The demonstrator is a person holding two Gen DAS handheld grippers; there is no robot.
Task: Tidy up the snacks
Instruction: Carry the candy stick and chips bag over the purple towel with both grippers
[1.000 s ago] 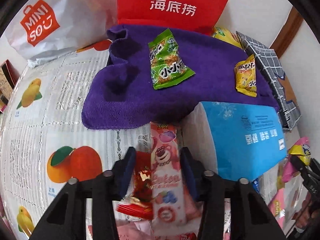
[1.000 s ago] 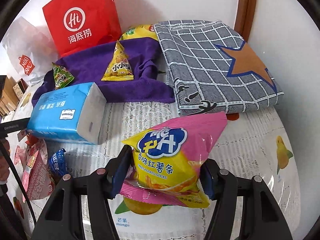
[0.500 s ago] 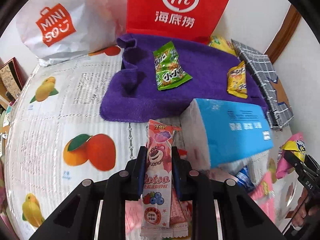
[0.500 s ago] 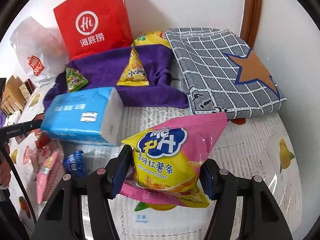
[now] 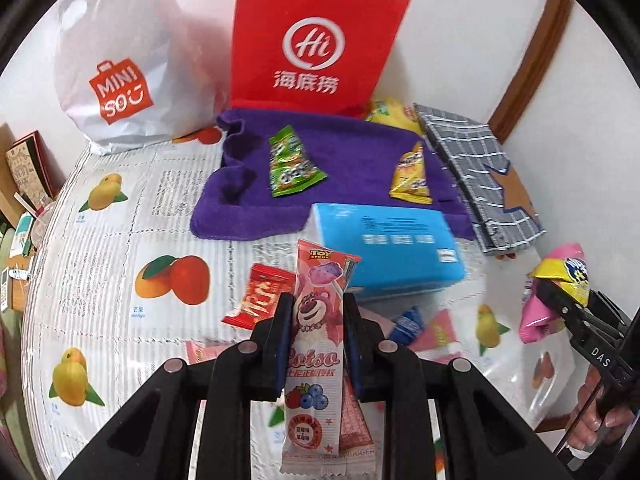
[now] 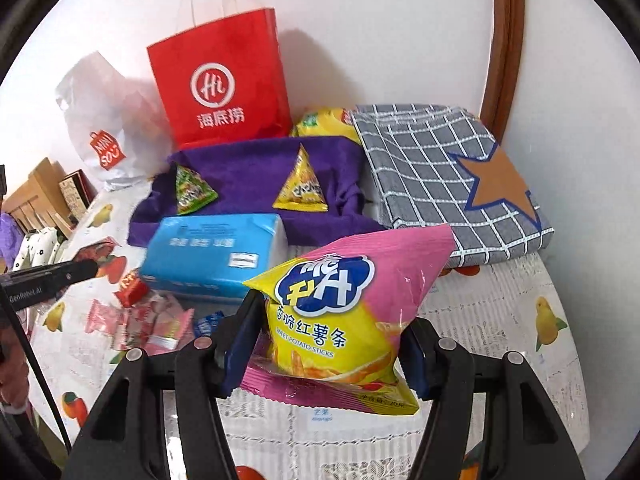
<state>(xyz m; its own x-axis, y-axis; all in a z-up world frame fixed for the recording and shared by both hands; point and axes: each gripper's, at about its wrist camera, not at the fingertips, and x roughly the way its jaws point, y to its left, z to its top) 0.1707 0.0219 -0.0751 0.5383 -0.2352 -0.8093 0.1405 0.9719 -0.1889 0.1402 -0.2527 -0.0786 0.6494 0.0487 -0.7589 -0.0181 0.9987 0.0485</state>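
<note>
Two glossy snack packets: pink Lotso bar [image 5: 316, 344], pink-yellow chips [image 6: 340, 316]

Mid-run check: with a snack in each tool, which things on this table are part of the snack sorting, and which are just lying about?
Job:
- pink Lotso bar, in left tool
- sweet potato sticks, in right tool
- green packet
- yellow packet
- red candy
- pink packets

Lying about:
- tissue pack
- purple towel
- checked cloth
- red bag
- white bag

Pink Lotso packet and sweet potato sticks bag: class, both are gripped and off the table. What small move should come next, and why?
Probably carry both toward the purple towel, where two small packets already lie. The left gripper pinches the Lotso packet; the right gripper holds the bag.
</note>
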